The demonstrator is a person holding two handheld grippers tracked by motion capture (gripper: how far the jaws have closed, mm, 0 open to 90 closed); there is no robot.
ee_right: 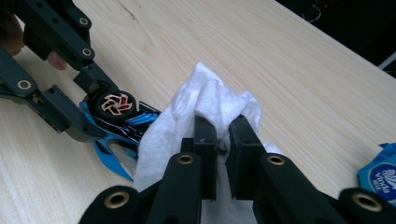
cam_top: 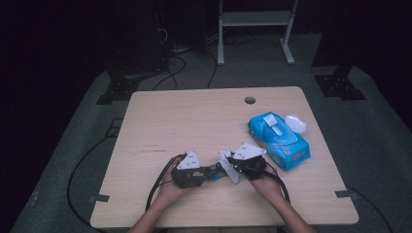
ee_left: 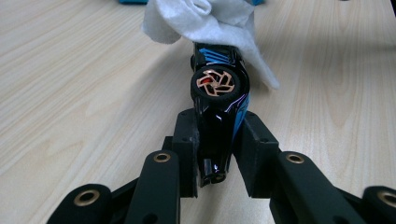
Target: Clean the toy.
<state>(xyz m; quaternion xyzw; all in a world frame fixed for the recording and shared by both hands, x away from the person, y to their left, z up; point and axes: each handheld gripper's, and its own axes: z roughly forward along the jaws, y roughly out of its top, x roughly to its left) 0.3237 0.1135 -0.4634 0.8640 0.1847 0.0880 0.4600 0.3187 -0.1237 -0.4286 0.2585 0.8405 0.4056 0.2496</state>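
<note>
- Near the front edge of the wooden table (cam_top: 204,116), the left gripper (ee_left: 215,154) has its jaws pressed onto a toy car (ee_left: 219,98), glossy black and blue with a copper-spoked wheel; the car is held on its side, nose pointing away toward the other hand.
- Beside it, the right gripper (ee_right: 223,140) pinches a crumpled white wipe (ee_right: 196,112), and the wipe drapes over the far end of the car, touching it.
- What I'd worry about first: the car body looks slick and narrow, and the jaws clamp only its rear part, so a firm sideways rub could twist it in the grip or pop it loose onto the table.
- Second, the wipe is bunched rather than flat; a loose fold might snag on the blue fin or the wheel and drag out from between the jaws.
- Third, the two grippers sit very close, so a careless stroke could knock one against the other.
- As for containers, a blue pack of wipes (cam_top: 279,140) lies to the right, well apart from the hands, its flap raised and a white sheet showing at the opening; how full it is I cannot tell.
- Just beside the pack rests a small white rounded object (cam_top: 295,123), too small to identify.
</note>
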